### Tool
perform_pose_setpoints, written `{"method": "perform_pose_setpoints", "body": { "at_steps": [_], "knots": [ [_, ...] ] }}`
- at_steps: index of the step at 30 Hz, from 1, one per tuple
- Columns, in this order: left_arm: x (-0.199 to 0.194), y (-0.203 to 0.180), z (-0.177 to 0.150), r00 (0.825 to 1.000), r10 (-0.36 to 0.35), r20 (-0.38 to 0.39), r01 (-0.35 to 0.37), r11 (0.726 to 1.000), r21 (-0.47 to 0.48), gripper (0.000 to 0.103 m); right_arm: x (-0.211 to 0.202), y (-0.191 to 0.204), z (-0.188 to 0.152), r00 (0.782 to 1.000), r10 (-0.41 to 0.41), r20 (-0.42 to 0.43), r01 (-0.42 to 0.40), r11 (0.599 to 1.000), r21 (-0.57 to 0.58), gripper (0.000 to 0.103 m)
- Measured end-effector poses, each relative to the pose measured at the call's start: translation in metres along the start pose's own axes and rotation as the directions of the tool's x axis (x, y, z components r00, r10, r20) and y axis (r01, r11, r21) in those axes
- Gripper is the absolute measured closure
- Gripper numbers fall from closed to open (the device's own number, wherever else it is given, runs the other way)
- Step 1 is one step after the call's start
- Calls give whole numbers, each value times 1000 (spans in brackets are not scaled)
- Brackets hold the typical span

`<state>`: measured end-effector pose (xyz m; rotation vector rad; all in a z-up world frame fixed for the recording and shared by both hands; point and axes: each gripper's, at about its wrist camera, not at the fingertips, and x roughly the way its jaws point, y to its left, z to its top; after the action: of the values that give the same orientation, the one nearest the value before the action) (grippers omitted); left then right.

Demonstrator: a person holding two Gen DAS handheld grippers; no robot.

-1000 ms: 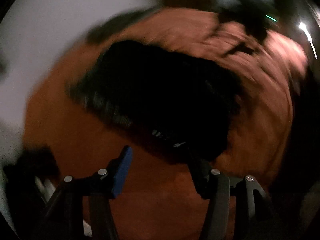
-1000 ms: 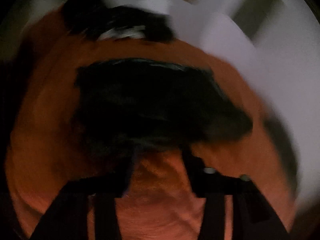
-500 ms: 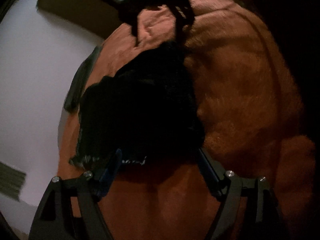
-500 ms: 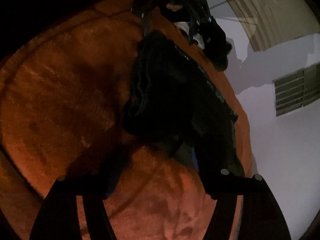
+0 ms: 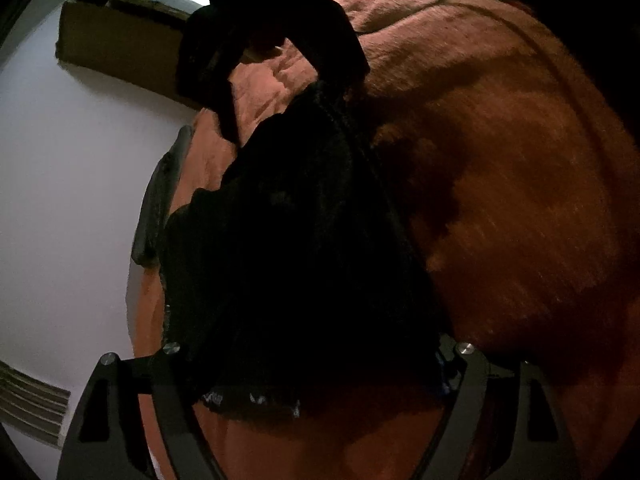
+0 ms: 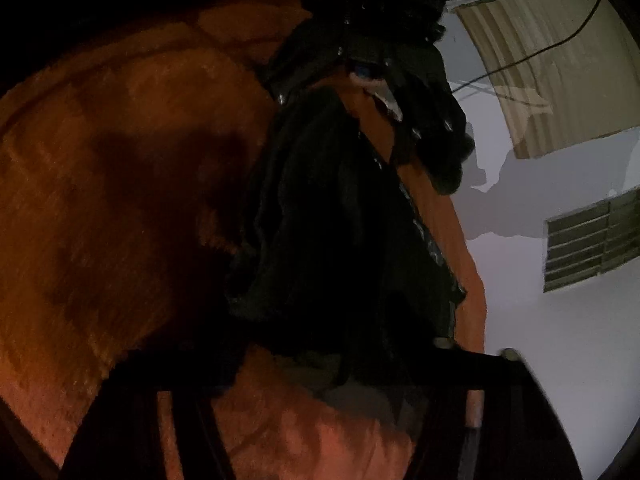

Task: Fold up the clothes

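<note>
Since a second ago: both my grippers have rolled and dropped toward the dark garment [image 5: 304, 248], which now fills the space between the fingers in both views instead of lying ahead of them.
Left gripper [image 5: 316, 364]: jaws wide, straddling the near hem; the cloth lies between the fingers, not pinched, so I hold nothing here yet.
Why so wide: I judge the span is set to take in a thick bunch of fabric at this end.
Garment: lies lengthwise on the orange blanket [image 5: 520, 200], near its edge beside the pale wall [image 5: 60, 180].
Right gripper [image 6: 336, 356]: jaws closing around the opposite end of the cloth; too dark to tell whether the pads press on it.
Why both ends: probably to lift and fold it over.
</note>
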<state>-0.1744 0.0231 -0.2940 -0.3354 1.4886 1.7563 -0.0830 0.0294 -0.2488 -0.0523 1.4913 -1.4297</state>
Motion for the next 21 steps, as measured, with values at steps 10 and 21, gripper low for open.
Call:
{"method": "perform_pose_setpoints", "body": {
  "at_steps": [10,21],
  "knots": [
    [-57,41,42,983,-162,80,175,968,-181,78,-68,-42,20,992,120,40,-126,963,237,79],
    [-96,143,41,887,-343,311,457,543,-705,76,-113,-144,-12,892,323,316,-451,604,657,79]
  ]
}}
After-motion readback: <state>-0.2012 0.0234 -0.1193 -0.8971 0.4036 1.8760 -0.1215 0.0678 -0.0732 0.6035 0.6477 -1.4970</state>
